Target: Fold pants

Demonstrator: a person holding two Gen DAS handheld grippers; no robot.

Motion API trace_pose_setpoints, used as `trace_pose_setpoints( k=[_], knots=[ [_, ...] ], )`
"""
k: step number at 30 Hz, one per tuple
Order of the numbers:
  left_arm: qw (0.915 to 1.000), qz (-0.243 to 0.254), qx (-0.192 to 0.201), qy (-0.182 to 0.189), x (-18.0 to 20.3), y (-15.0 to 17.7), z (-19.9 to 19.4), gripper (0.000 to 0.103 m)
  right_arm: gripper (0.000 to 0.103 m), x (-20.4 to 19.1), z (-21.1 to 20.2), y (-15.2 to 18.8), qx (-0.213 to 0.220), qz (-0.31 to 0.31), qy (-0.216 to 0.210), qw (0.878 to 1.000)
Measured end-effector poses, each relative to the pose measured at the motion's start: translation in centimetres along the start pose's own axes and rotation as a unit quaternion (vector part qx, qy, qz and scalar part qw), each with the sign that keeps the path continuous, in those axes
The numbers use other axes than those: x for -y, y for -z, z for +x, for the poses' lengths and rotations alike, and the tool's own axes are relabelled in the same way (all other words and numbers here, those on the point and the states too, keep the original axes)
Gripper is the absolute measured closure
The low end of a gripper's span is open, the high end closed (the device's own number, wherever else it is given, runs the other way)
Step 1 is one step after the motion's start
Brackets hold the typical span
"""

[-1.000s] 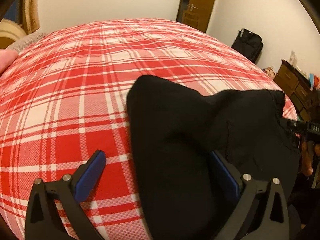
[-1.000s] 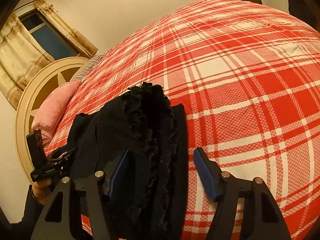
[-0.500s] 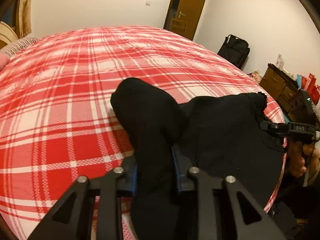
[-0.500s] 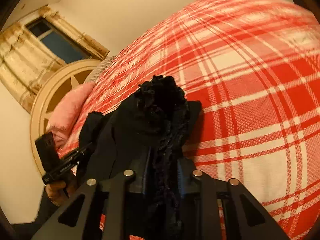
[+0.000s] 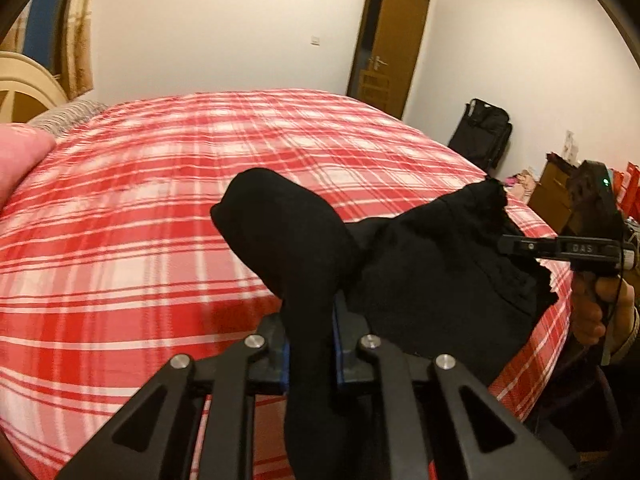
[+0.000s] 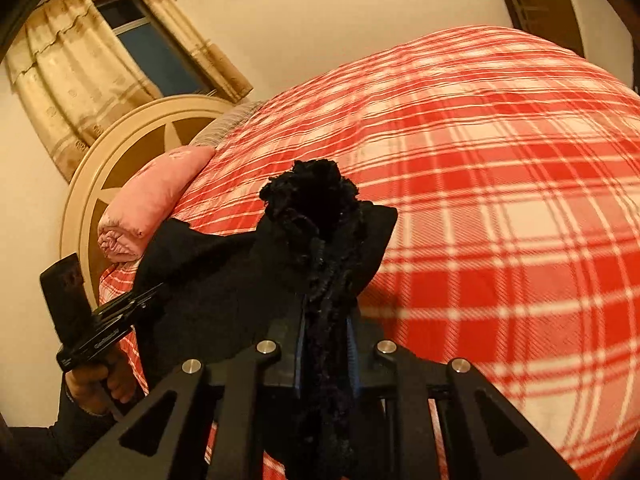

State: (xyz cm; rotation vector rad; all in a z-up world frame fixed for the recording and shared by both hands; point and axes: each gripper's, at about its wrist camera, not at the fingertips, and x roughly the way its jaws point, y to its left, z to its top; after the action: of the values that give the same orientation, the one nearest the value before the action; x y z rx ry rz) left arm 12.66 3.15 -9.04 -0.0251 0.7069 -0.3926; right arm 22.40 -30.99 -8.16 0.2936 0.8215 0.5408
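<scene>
black pants (image 5: 436, 272) are shown raised over the near edge of the plaid bed (image 5: 132, 248). the left gripper (image 5: 310, 332) is clamped on a smooth bunched end, the right gripper (image 6: 326, 340) on what appears to be the ruffled waistband. uneven pulling could slip fabric out or skew the fold.

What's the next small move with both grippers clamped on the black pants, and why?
Probably lift both ends a little and carry them forward over the plaid bedspread. The left gripper is shut on a smooth bunch of the black pants, the right gripper on the frilly edge, and the cloth between them sags bunched at the near edge of the bed.
</scene>
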Motion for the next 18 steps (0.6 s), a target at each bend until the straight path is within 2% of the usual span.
trace_pose_setpoints(
  k=[10,18],
  knots=[
    [0.9980,-0.017,0.016,-0.059,-4.4,0.0,-3.0,0.088,0.087,-5.2,6.6,-3.2,-0.032,-0.040,-0.030,0.998],
    [0.9947,-0.041,0.024,-0.092,-7.9,0.2,-4.3,0.088,0.087,-9.6,11.1,-5.1,-0.053,-0.068,-0.052,0.995]
  ],
)
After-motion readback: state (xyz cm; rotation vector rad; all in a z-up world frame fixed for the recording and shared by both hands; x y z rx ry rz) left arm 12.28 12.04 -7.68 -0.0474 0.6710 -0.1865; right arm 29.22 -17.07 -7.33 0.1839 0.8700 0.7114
